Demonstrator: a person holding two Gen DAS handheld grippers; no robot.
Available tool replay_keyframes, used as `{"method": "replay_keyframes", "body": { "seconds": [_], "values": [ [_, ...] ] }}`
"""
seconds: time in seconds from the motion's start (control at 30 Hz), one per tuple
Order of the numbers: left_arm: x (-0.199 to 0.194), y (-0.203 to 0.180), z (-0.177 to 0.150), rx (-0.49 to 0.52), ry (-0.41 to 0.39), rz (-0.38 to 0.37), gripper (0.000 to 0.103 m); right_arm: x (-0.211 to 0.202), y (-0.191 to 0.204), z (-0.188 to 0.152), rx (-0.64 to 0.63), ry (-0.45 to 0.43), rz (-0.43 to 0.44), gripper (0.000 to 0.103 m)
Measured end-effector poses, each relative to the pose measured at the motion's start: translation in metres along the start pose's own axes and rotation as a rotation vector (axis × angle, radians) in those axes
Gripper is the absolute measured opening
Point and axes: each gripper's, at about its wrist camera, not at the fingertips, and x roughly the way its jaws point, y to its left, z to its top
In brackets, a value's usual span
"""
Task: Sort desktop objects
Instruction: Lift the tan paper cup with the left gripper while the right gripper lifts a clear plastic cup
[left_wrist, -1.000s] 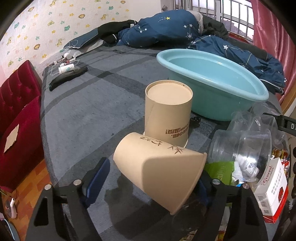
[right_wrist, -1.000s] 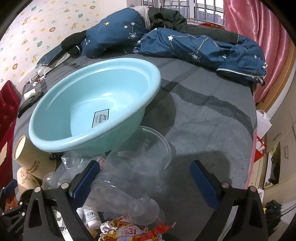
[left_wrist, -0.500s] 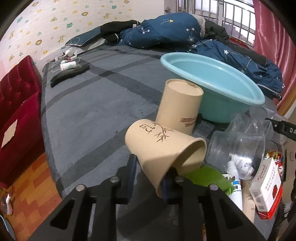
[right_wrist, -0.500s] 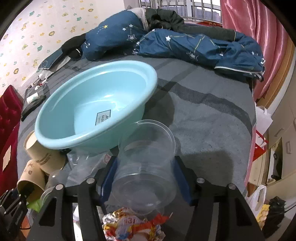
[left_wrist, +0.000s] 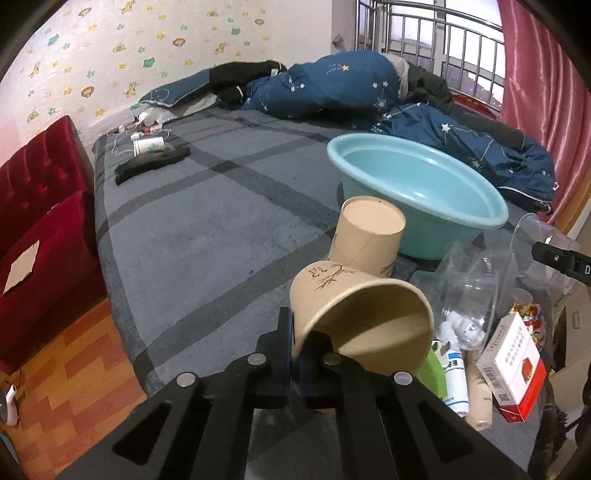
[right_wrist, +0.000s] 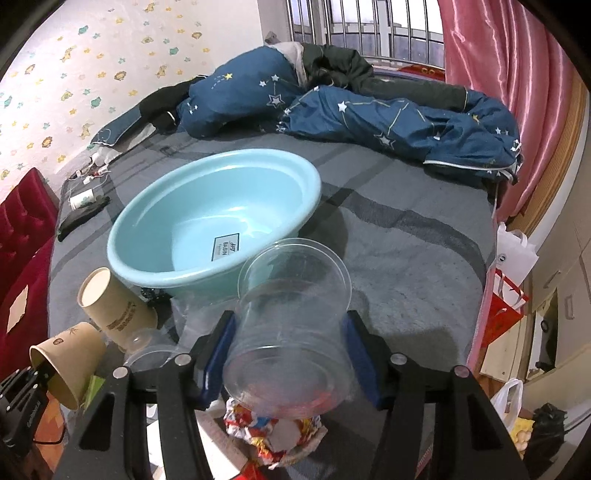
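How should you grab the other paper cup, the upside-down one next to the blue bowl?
Take the upside-down paper cup across its side wall, coming from the bare bedspread side. Its closed bottom faces up, so there's no rim to pinch, and the blue bowl and clutter crowd its other sides.

Sticker inside basin (right_wrist: 173, 236) reads "BASIN"; other print on cups, packets too small.

Grey plaid bed (left_wrist: 207, 229) carrying it all: teal basin (right_wrist: 207, 221) mid-bed, upturned paper cup (left_wrist: 364, 236) near it, blue star-print quilt (right_wrist: 388, 122) heaped far, black case (left_wrist: 149, 164) far left.
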Motion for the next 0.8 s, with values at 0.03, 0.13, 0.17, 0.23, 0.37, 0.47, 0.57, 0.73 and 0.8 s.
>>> {"method": "replay_keyframes", "body": {
  "seconds": [0.03, 0.13, 0.17, 0.23, 0.37, 0.47, 0.57, 0.73, 0.8],
  "values": [
    [-0.003, 0.0, 0.0, 0.001, -0.005, -0.001, 0.002, -0.003, 0.001, 0.0, -0.003, -0.005, -0.001, 0.062],
    [-0.01, 0.001, 0.001, 0.003, -0.018, -0.005, 0.002, -0.012, 0.003, -0.001, -0.016, -0.026, -0.004, 0.062],
    [-0.012, 0.001, 0.001, 0.007, -0.023, -0.007, 0.002, -0.015, 0.003, -0.001, -0.018, -0.032, -0.001, 0.062],
    [-0.016, 0.001, 0.003, 0.01, -0.031, -0.011, 0.002, -0.021, 0.004, 0.0, -0.021, -0.043, 0.001, 0.062],
    [-0.024, 0.0, 0.006, 0.024, -0.05, -0.018, 0.002, -0.03, 0.005, 0.001, -0.032, -0.063, 0.007, 0.062],
    [-0.029, -0.002, 0.009, 0.036, -0.063, -0.02, 0.002, -0.036, 0.006, 0.001, -0.041, -0.079, 0.006, 0.062],
    [-0.033, -0.004, 0.011, 0.047, -0.074, -0.022, 0.002, -0.041, 0.006, 0.002, -0.047, -0.089, 0.006, 0.062],
    [-0.037, -0.007, 0.018, 0.056, -0.087, -0.027, 0.002, -0.05, 0.006, 0.006, -0.061, -0.112, 0.001, 0.062],
    [-0.039, -0.008, 0.021, 0.06, -0.092, -0.032, 0.002, -0.054, 0.006, 0.008, -0.065, -0.122, 0.0, 0.062]
  ]
}}
